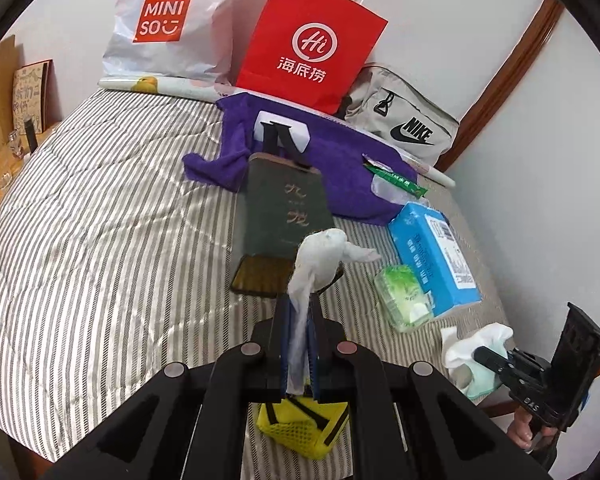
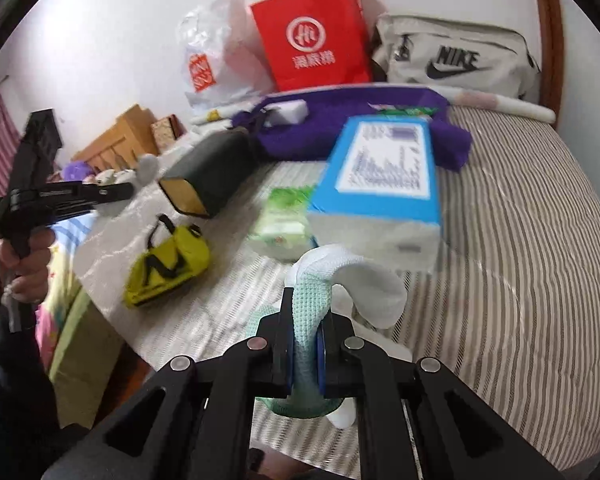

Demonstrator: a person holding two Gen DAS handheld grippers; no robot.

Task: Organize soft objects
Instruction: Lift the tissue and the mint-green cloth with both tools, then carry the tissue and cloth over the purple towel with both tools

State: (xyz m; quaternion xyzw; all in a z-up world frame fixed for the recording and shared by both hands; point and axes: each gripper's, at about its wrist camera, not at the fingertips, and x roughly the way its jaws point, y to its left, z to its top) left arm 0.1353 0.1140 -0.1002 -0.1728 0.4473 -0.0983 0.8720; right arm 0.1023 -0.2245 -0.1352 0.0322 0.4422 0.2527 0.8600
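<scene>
My left gripper point(image 1: 298, 308) is shut on a white-grey sock point(image 1: 320, 256) and holds it upright above the striped bed point(image 1: 100, 220). It also shows in the right wrist view point(image 2: 112, 196), at the left over the bed edge. My right gripper point(image 2: 306, 300) is shut on a mint-and-white sock point(image 2: 340, 276) that droops over to the right. In the left wrist view the right gripper point(image 1: 480, 354) is at the lower right with its sock point(image 1: 472, 344). A yellow pouch point(image 1: 300, 428) lies under my left gripper; it also shows in the right wrist view point(image 2: 168, 264).
A blue tissue box point(image 1: 436, 252), a green tissue pack point(image 1: 404, 296) and a dark green box point(image 1: 284, 208) lie mid-bed. A purple towel point(image 1: 340, 160), a red paper bag point(image 1: 312, 40), a Miniso bag point(image 1: 168, 28) and a Nike bag point(image 1: 404, 120) sit by the wall.
</scene>
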